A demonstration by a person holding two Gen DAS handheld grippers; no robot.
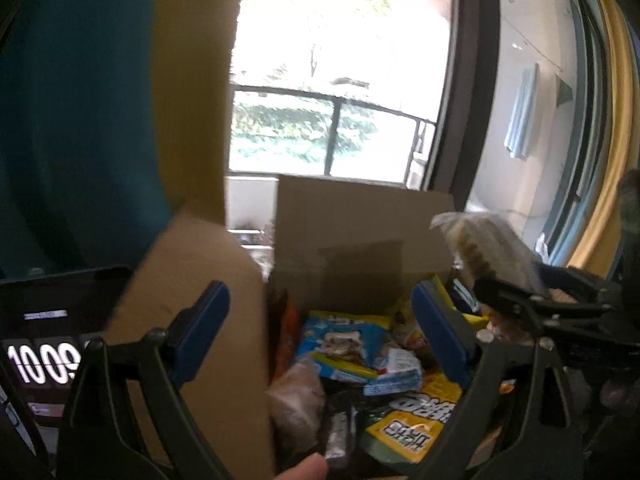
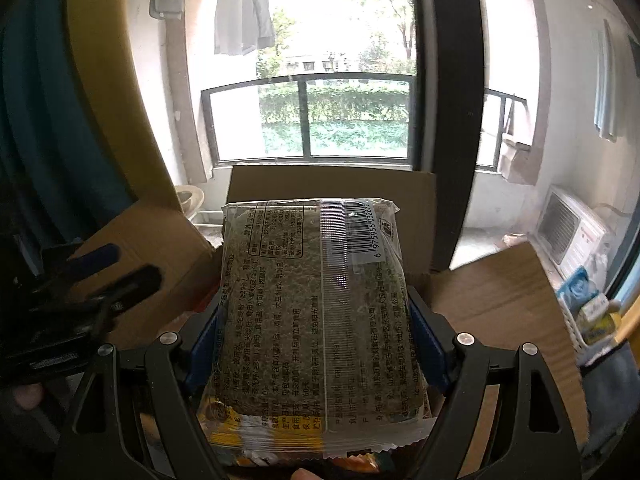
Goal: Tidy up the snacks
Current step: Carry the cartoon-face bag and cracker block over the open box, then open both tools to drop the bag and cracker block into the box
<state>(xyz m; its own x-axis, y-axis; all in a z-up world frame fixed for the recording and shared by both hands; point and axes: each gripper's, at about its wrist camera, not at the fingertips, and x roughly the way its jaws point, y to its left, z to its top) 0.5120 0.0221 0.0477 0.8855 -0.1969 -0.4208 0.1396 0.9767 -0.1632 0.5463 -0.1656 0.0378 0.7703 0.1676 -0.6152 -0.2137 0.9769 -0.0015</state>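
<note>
An open cardboard box holds several snack packs, among them a blue packet and a yellow packet. My left gripper hangs open above them, close to the box's left flap, with nothing between its blue pads. My right gripper is shut on a clear-wrapped pack of brown bread, back side with barcode facing the camera, held above the box. In the left wrist view this pack sits raised at the right in the right gripper. The left gripper shows at the left edge.
A dark screen with white digits stands left of the box. Teal curtain hangs at the left. Behind the box is a window with a balcony railing. An air-conditioner unit and a white basket of cartons are right.
</note>
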